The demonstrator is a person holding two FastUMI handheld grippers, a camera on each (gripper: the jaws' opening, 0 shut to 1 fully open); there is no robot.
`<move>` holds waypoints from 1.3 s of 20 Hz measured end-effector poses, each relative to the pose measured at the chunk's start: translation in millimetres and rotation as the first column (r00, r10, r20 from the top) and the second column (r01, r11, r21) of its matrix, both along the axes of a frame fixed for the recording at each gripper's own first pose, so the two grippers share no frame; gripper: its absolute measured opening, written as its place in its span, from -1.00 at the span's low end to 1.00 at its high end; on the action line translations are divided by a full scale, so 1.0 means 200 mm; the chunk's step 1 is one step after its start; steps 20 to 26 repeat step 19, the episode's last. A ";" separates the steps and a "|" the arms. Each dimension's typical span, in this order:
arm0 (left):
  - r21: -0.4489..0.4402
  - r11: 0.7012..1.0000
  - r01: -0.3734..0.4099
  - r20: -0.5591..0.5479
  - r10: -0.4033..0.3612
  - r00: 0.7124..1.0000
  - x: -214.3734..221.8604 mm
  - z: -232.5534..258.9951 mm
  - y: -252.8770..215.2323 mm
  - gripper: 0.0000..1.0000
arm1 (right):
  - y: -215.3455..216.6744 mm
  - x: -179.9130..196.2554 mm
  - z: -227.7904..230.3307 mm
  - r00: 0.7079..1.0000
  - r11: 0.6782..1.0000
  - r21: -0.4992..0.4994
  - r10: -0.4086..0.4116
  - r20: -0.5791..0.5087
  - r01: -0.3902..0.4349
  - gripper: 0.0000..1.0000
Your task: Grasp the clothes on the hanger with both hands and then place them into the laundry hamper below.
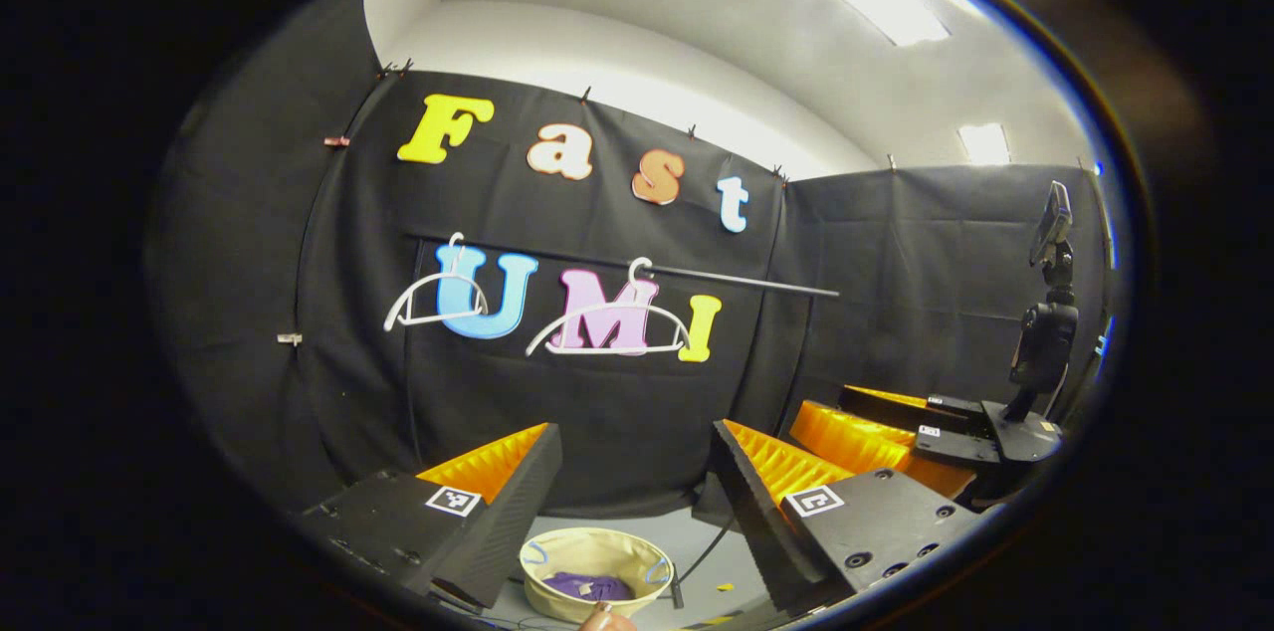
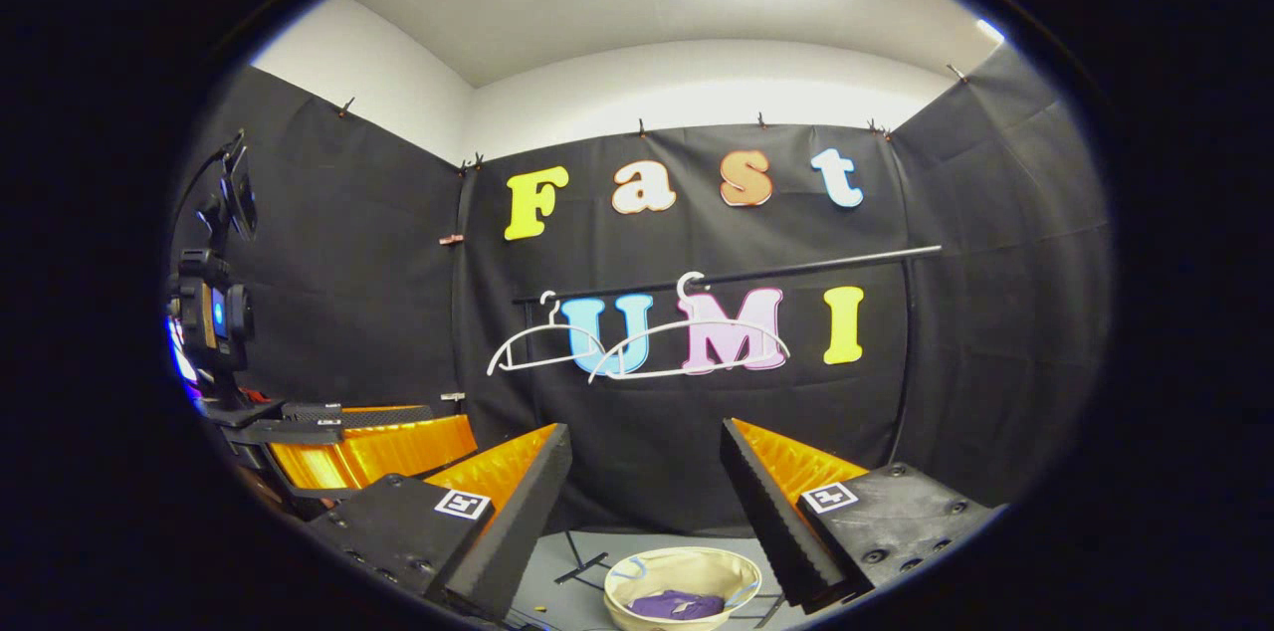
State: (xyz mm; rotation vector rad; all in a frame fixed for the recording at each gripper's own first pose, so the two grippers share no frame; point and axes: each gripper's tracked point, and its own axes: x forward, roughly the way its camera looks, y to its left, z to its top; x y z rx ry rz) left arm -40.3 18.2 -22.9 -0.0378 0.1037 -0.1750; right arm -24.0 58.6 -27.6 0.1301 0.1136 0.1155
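Note:
The purple clothes (image 1: 590,586) (image 2: 677,603) lie crumpled inside the cream laundry hamper (image 1: 542,596) (image 2: 687,554) on the floor. Two bare white hangers (image 1: 438,303) (image 1: 609,327) (image 2: 542,347) (image 2: 687,347) hang on the black rail (image 1: 737,281) (image 2: 796,265) above it. My left gripper (image 1: 637,502) is open with nothing between its fingers, held above the hamper and facing the rail. My right gripper (image 2: 642,502) is open and empty too, at much the same height. Each gripper appears off to the side in the other's view: the right gripper (image 1: 831,407), the left gripper (image 2: 448,422).
A camera mount (image 1: 1045,332) (image 2: 214,313) rises above each far-off gripper. Black stand legs (image 2: 582,566) and a cable (image 1: 712,546) lie on the grey floor beside the hamper. Black cloth walls close in the back and both sides.

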 end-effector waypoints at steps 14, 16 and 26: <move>0.043 0.997 -0.061 0.051 0.059 0.997 0.02 0.04 -0.16 0.96 | -0.17 0.01 0.16 0.994 1.000 -0.001 -0.013 0.113 0.013 0.94; 0.036 0.997 -0.069 0.044 0.067 0.997 0.03 0.04 -0.17 0.87 | -0.20 0.01 0.15 0.994 1.000 0.005 -0.012 0.106 0.012 0.94; 0.030 0.997 -0.076 0.043 0.075 0.996 0.04 0.05 -0.20 0.84 | -0.22 0.03 0.15 0.994 1.000 0.006 -0.005 0.110 0.005 0.94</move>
